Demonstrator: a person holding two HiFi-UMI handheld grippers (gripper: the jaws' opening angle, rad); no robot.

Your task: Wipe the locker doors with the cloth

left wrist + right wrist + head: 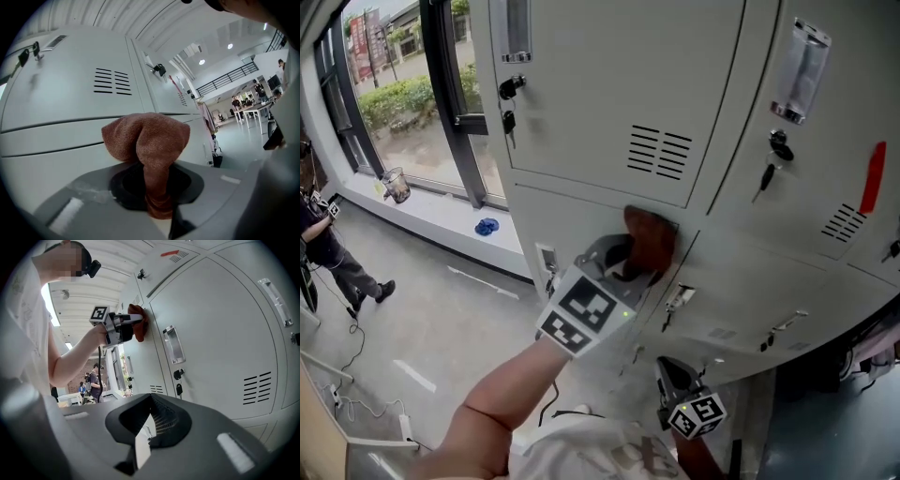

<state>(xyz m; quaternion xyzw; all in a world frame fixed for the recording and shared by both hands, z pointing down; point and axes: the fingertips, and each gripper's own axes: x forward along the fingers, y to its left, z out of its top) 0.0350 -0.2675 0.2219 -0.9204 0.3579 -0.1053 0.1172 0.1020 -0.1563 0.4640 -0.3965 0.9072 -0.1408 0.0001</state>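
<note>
Cloth (652, 239) pinched in left tongs (636, 259) against locker door (600, 94) seam; right tongs (671, 369) pressed together, low, well apart

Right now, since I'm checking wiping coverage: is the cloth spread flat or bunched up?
Bunched up. The brown cloth rises from the left gripper, whose fingers are shut on it, as a rounded, folded wad with no flat spread.

You are standing in a big open workplace hall: grey steel lockers (609, 94) with keys (508, 122) are lining the wall beside a tall window (398, 94), while people (236, 101) are gathering round tables (253, 108) under a balcony railing (227, 78) and ceiling lights (202, 62)
</note>
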